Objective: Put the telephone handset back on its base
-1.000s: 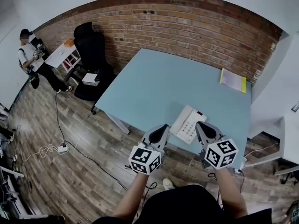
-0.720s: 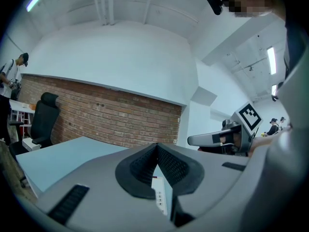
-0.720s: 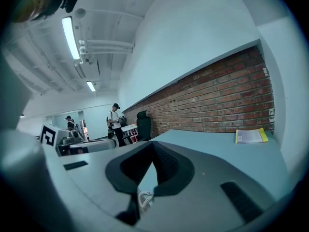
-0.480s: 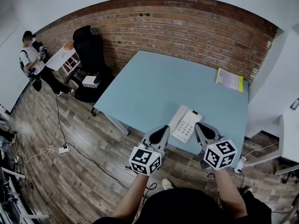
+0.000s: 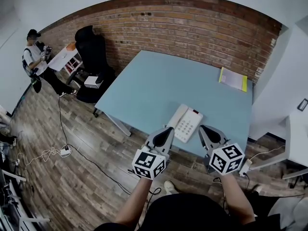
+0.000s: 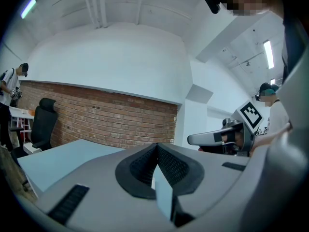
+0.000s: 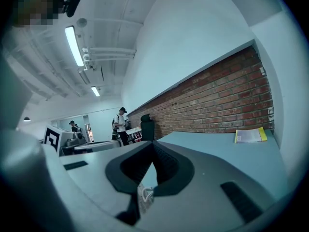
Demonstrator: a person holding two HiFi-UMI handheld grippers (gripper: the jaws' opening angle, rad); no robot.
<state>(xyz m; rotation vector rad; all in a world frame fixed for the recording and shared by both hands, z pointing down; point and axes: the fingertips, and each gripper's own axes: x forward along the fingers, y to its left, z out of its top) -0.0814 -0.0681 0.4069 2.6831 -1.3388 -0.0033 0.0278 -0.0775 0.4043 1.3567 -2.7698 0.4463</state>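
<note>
White telephone (image 5: 186,123) at pale-blue table's (image 5: 159,81) near edge; brick wall (image 5: 192,28) beyond; left gripper (image 5: 169,130) and right gripper (image 5: 202,128) closed, empty.

The right gripper (image 7: 153,148) has its jaws together with nothing between, facing a blue table (image 7: 217,153). A yellow booklet (image 7: 250,135) lies on it near the brick wall (image 7: 217,105).

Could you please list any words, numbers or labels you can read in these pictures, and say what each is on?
Nothing can be read here.
Keys of the telephone: too small to read.
Print on the yellow-edged booklet: too small to read.
The left marker cube and the right marker cube: square patterns only, no letters.
</note>
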